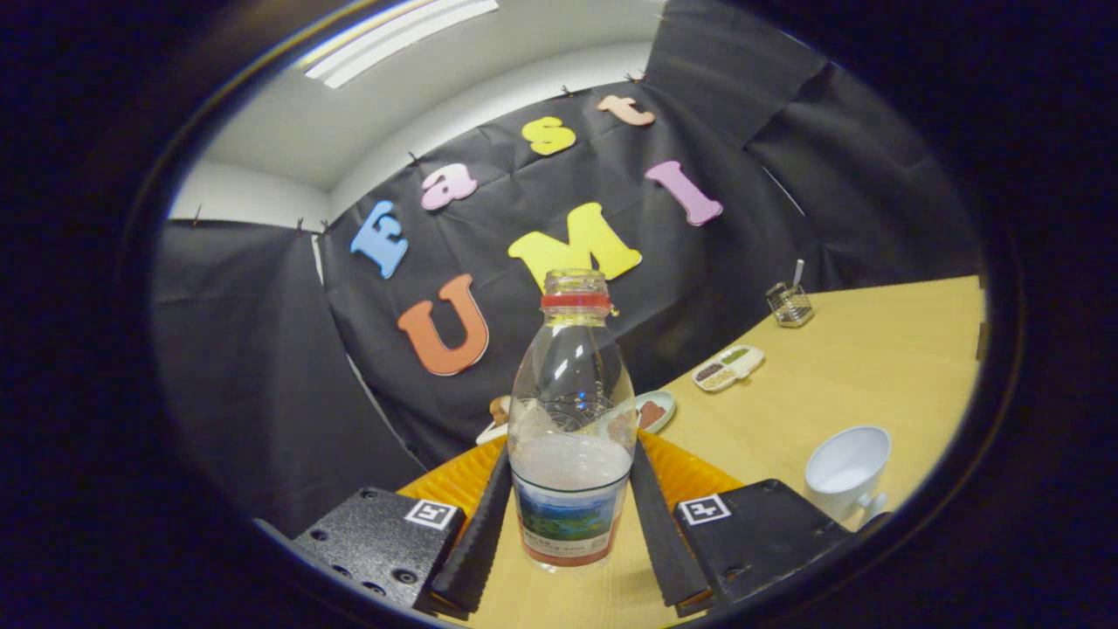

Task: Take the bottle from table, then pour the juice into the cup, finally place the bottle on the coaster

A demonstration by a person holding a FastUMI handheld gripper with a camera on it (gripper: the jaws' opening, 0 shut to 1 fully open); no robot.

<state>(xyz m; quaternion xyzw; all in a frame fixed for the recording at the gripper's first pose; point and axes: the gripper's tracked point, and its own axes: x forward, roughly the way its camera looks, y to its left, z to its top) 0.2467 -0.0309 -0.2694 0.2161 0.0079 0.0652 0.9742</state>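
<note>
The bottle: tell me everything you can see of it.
The bottle is clear plastic, uncapped, with a red ring below its open mouth and a printed label round its base. Whitish liquid fills roughly its lower part. It stands about upright between the gripper fingers, which press on its sides at label height. Behind it lies an orange ribbed coaster on the wooden table; whether the bottle rests on the table or is lifted is unclear.

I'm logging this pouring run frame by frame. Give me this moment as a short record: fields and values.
tool: fingers against both sides of the bottle, gripping its lower body
bottle: upright, uncapped, partly filled with pale liquid
cup: white cup beyond the right finger, upright on the table
coaster: orange ribbed coaster just behind the bottle
background items: small dishes, wire holder at the far wall
task stage: bottle grasped, pouring not yet started
</note>
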